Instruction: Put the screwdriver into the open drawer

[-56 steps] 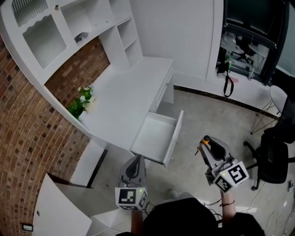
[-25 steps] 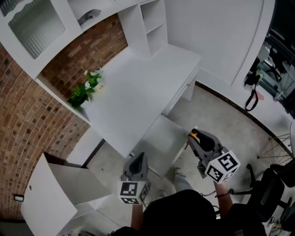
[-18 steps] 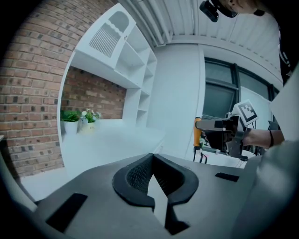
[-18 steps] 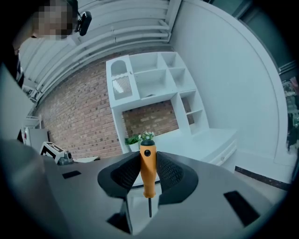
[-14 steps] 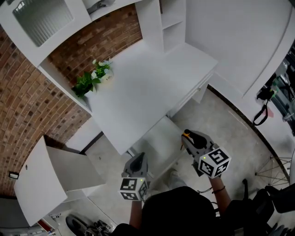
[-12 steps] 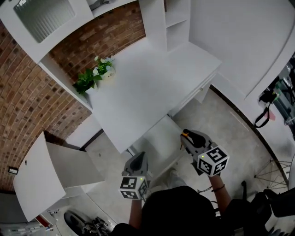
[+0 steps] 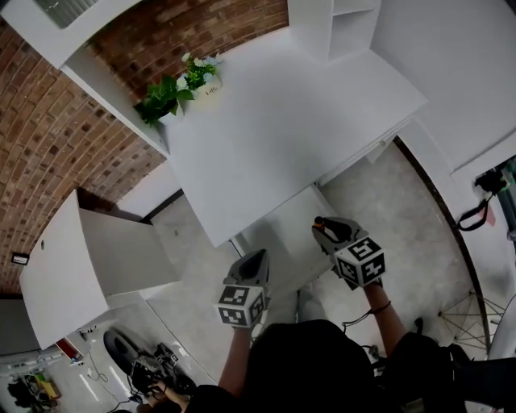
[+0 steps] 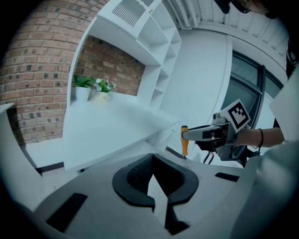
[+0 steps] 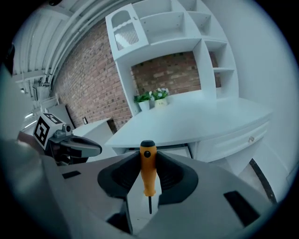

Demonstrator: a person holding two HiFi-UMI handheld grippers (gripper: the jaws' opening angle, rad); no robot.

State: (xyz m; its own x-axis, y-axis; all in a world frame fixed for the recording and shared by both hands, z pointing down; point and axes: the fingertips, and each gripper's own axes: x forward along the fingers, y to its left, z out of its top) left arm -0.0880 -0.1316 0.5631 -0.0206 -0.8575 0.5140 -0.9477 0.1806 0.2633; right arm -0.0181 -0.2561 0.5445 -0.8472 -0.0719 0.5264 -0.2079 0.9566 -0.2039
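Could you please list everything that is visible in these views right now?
desk: one, white, centre, against the brick wall
drawer: one, white, open under the desk's front
shelf unit: one, white, atop the desk's back
potted plants: two, green, desk's back corner
cabinet: one, white, door open, left of desk
screwdriver: one, orange handle, held upright near the drawer
left gripper: one, grey, shut, empty
right gripper: one, grey, shut on screwdriver

**Screwdriver** [image 7: 322,228]: in the head view the right gripper [image 7: 324,232] is covering its shaft; only the handle's top is showing.
**Drawer** [image 7: 282,235]: the right gripper and the left gripper [image 7: 253,260] are overlapping its near end.
**Shelf unit** [image 7: 343,24]: the picture's top edge is cutting it off.
**Dark clutter** [image 7: 145,367] on the floor: showing too small to identify.
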